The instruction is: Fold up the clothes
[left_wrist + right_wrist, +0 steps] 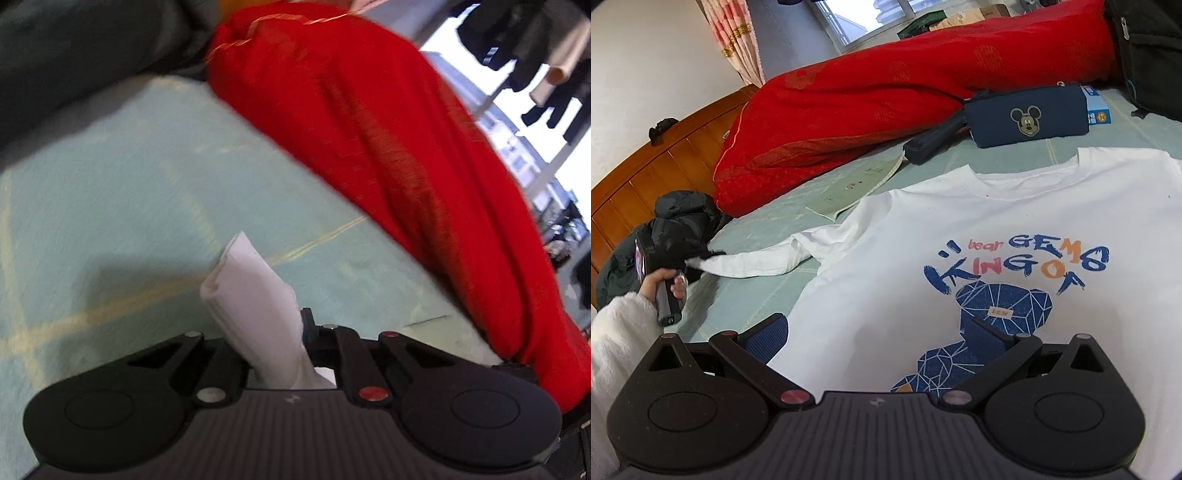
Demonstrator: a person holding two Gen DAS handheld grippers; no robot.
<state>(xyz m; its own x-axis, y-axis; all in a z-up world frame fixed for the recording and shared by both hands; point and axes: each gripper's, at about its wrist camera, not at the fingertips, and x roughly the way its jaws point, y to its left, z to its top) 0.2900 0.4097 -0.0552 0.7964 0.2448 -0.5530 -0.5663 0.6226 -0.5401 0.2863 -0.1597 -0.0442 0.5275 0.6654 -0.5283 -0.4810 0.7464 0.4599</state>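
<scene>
On the green bed sheet [757,236] a white T-shirt [960,236] with a blue bear print is spread face up, its sleeve [757,264] drawn out sideways toward the left claw [685,264]. That claw is clamped on the sleeve end, a white fold standing up between its pads in the left wrist view [251,295]. The right claw [882,336] is held apart above the shirt's lower front, gripping nothing.

Only a narrow pinch of cloth seems to be held, so the sleeve could slip free if it is pulled hard. With the body unpinned, the whole shirt may be dragged askew and the fold spoiled. The sleeve could also be carried into the red quilt [886,85] or the dark jacket [676,218] close by.

The left claw's fingertips are hidden by cloth and a hand [661,280] in the right wrist view. The left wrist view is blurred. The shirt's hem and far sleeve are cut off.
</scene>
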